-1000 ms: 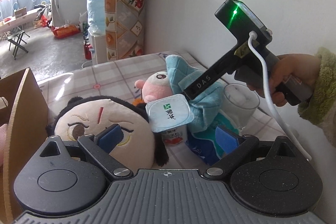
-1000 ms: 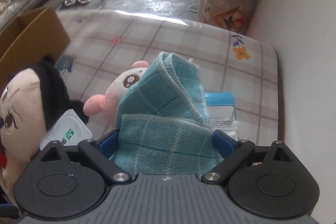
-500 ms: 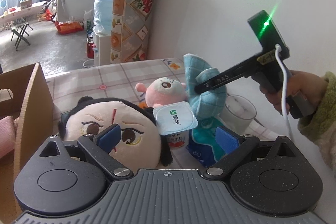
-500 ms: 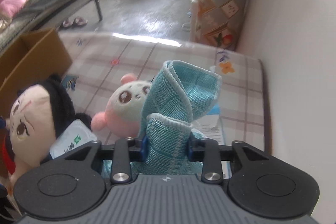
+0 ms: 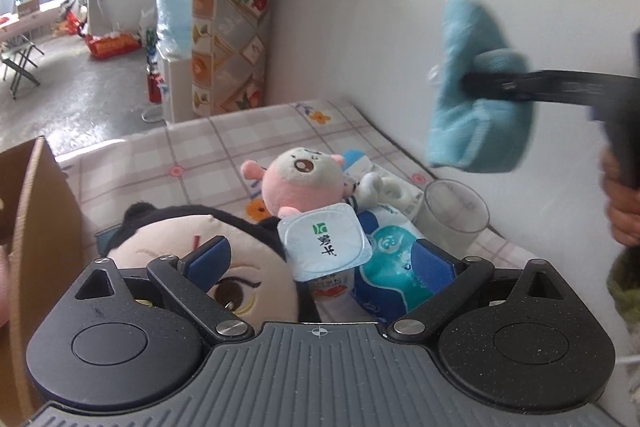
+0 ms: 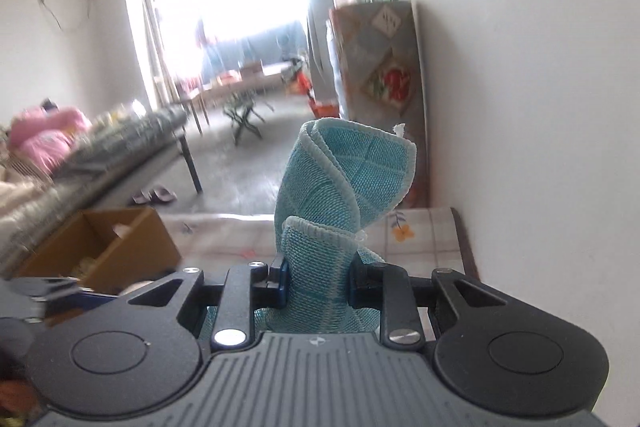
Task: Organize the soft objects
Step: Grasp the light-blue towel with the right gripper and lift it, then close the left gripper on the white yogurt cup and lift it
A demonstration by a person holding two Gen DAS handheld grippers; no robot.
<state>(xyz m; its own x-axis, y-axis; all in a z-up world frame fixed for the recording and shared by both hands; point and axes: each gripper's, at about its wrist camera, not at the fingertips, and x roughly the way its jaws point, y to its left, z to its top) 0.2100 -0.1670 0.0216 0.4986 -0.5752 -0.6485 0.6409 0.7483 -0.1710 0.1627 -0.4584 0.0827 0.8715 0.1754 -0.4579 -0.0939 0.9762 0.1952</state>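
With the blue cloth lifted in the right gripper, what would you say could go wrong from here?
1. The right gripper, jaws closing, pinches only a bunched fold of the blue cloth; the loose rest might snag or slip out on the way.
2. The yogurt cup leans among the plush toys; pulling the pink plush or the black-haired doll next could topple it, or the clear plastic cup.

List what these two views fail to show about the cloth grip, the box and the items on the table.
- Cardboard box contents: left wrist view, its near wall hides them; right wrist view, blurred.
- Blue cloth, lower end: right wrist view, hidden behind the right gripper, whose jaws are closing on it.
- Yogurt cup body: left wrist view, its foil lid covers most of it.
- Blue packet print: too small, partly behind the left gripper.
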